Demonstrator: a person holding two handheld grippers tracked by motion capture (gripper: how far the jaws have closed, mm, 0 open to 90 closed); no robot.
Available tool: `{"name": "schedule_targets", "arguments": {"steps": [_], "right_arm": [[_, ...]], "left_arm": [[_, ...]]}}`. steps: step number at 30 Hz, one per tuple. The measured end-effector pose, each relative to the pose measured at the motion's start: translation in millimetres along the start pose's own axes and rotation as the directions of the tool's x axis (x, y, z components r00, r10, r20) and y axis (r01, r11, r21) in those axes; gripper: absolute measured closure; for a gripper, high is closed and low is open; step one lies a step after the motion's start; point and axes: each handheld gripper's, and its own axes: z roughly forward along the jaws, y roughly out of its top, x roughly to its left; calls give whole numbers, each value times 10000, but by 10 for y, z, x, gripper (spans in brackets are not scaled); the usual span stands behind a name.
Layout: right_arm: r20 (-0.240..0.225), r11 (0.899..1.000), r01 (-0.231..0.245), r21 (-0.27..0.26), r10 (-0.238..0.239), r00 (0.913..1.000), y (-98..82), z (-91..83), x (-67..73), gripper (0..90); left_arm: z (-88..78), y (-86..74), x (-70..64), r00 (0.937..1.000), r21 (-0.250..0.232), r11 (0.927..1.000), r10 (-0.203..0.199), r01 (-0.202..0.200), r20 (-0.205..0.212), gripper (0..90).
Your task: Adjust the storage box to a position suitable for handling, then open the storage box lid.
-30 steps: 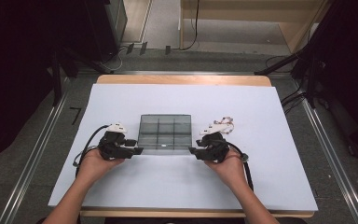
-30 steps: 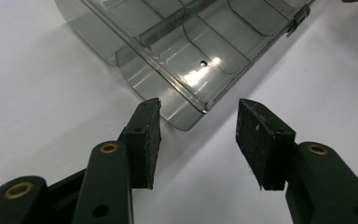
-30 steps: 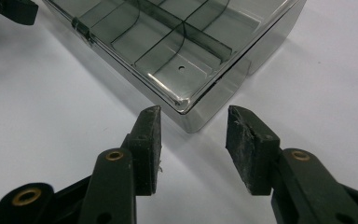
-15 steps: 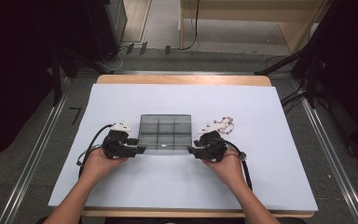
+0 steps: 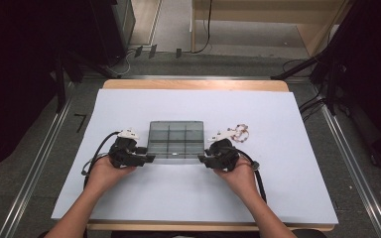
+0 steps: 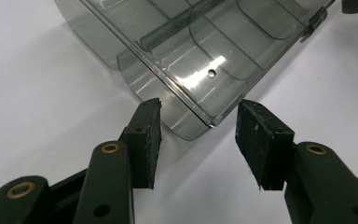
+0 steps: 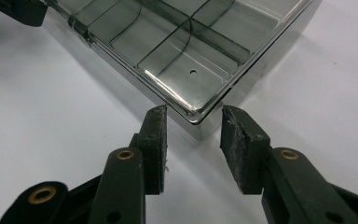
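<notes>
A grey see-through box (image 5: 175,140) with small compartments is seen near the middle of the white table (image 5: 287,198), a little toward the person's edge, lying flat with its lid closed as far as can be judged. The left gripper (image 5: 148,158) is placed at the box's near left corner and the right gripper (image 5: 201,160) at its near right corner. In the left gripper view the jaws stand apart, with the corner of the box (image 6: 191,126) just in front of the gap and not yet clamped. The same is seen in the right gripper view, where the jaws are also apart around the corner (image 7: 193,119) without touching it. The step in hand is judged to be the taking of the box at both near corners. It would be done well if both grippers are pushed forward equally, so that each corner goes fully between the pads before closing, because the smooth plastic may slip or turn. A small bracelet (image 5: 239,132) of beads is lying near the right side of the box, just behind the right gripper; it is not in the way, but it could be pushed if the box is moved to the right.
</notes>
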Motion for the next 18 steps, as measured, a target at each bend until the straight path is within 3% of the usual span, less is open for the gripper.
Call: {"name": "schedule_targets", "arguments": {"steps": [18], "right_arm": [[20, 9997, -154, -169, 154, 9999, 6, -49, 9, 666]], "left_arm": [[-75, 24, -34, 9996, -105, 9997, -220, 218, -178, 581]]}}
